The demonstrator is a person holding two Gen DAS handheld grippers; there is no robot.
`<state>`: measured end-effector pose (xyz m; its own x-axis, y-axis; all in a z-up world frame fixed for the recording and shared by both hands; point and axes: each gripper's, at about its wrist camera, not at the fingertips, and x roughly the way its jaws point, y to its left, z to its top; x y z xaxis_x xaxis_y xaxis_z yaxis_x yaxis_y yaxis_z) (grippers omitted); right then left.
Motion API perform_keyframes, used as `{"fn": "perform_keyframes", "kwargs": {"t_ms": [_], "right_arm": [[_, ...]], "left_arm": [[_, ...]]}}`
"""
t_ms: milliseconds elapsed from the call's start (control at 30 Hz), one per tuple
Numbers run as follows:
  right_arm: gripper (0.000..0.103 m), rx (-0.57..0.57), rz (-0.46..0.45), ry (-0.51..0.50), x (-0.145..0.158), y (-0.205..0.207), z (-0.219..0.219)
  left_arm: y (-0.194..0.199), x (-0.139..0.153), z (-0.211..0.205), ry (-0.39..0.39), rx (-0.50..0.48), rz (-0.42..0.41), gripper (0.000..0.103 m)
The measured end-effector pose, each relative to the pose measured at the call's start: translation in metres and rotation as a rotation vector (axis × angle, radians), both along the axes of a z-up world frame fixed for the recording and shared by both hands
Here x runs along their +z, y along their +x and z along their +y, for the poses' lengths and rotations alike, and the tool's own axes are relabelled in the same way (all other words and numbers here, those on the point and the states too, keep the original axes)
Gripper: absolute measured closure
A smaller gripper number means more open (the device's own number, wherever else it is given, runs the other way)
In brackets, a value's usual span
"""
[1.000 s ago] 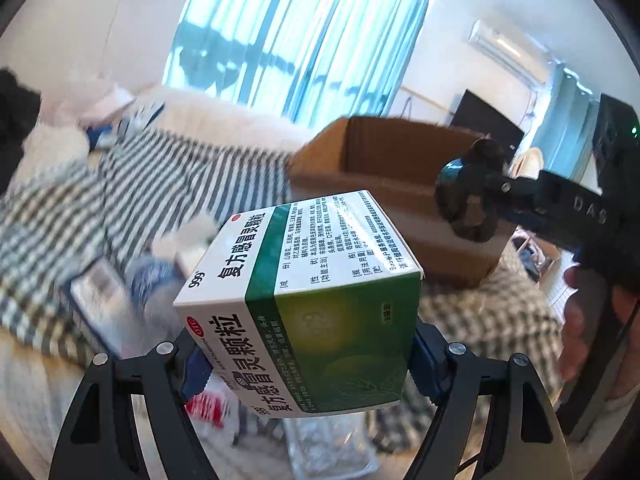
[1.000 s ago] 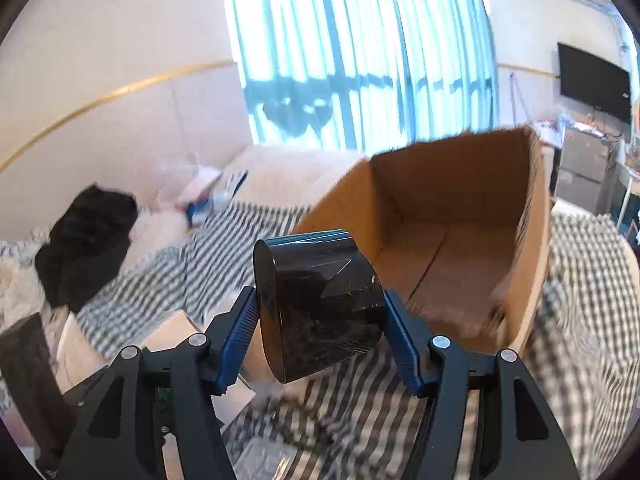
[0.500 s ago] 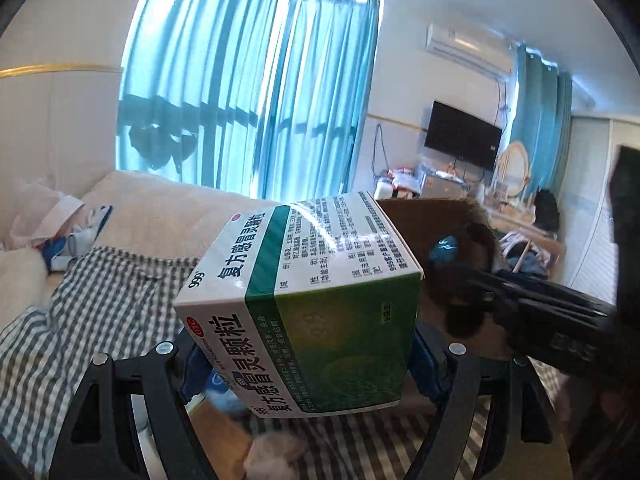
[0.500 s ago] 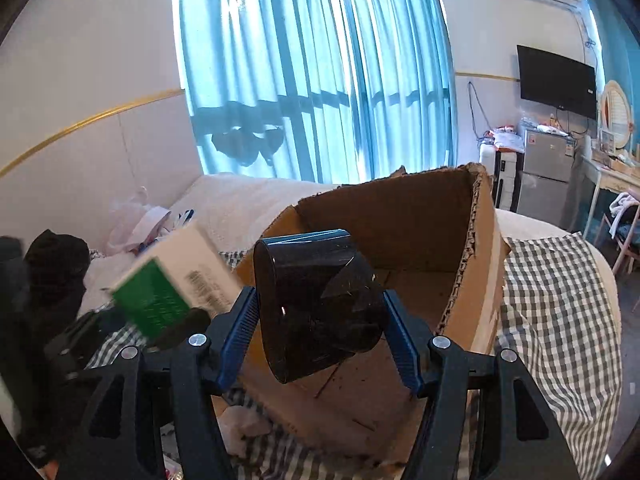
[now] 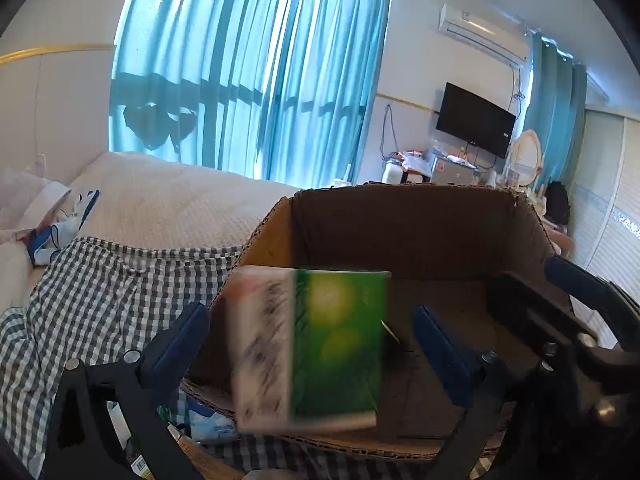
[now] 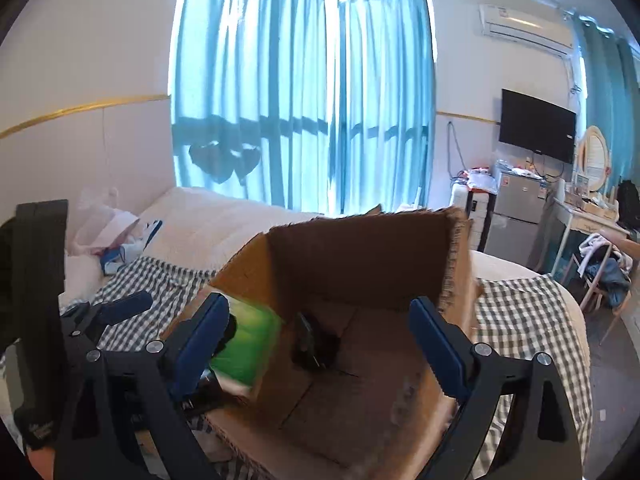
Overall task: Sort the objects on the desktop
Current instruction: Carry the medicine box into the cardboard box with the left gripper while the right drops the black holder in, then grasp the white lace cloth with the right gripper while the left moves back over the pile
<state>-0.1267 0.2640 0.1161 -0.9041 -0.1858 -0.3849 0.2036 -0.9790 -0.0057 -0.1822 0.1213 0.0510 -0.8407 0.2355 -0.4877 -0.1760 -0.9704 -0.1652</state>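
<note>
A bed (image 5: 168, 200) with a checked blanket (image 5: 100, 292) carries an open cardboard box (image 5: 400, 224). The green and white medicine box (image 5: 308, 344), blurred, is free between the spread jaws of the left gripper (image 5: 312, 344), over the near edge of the cardboard box. The jaws of the right gripper (image 6: 320, 344) are spread too, and a small black object (image 6: 310, 342) lies inside on the box floor.

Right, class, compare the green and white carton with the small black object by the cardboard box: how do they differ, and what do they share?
The carton is green and white; the black object is plain dark. The carton is blur-smeared by the near left wall of the cardboard box; the black object lies nearer mid-floor. The carton looks bigger. Shared: neither is gripped.
</note>
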Motion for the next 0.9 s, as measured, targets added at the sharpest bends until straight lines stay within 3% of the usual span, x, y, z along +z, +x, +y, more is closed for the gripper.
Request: {"fn": "perform_keyframes", "kwargs": {"t_ms": [233, 400, 567, 767, 900], "right_arm": [[0.011, 0.007, 0.015, -0.089, 0.009, 0.052, 0.026], [0.011, 0.051, -0.006, -0.146, -0.005, 0.095, 0.034], [0.011, 0.095, -0.083, -0.186, -0.022, 0.115, 0.022], [0.009, 0.134, -0.077, -0.219, -0.046, 0.143, -0.010], [0.008, 0.141, -0.092, -0.087, -0.061, 0.150, -0.046]], "left_arm": [[0.031, 0.021, -0.020, -0.009, 0.041, -0.034, 0.000], [0.086, 0.045, -0.073, -0.073, 0.119, -0.045, 0.000], [0.144, 0.060, -0.128, -0.142, 0.207, -0.035, 0.000], [0.193, 0.029, -0.170, -0.217, 0.278, -0.099, 0.000], [0.212, -0.010, -0.179, -0.221, 0.264, -0.151, 0.000]]}}
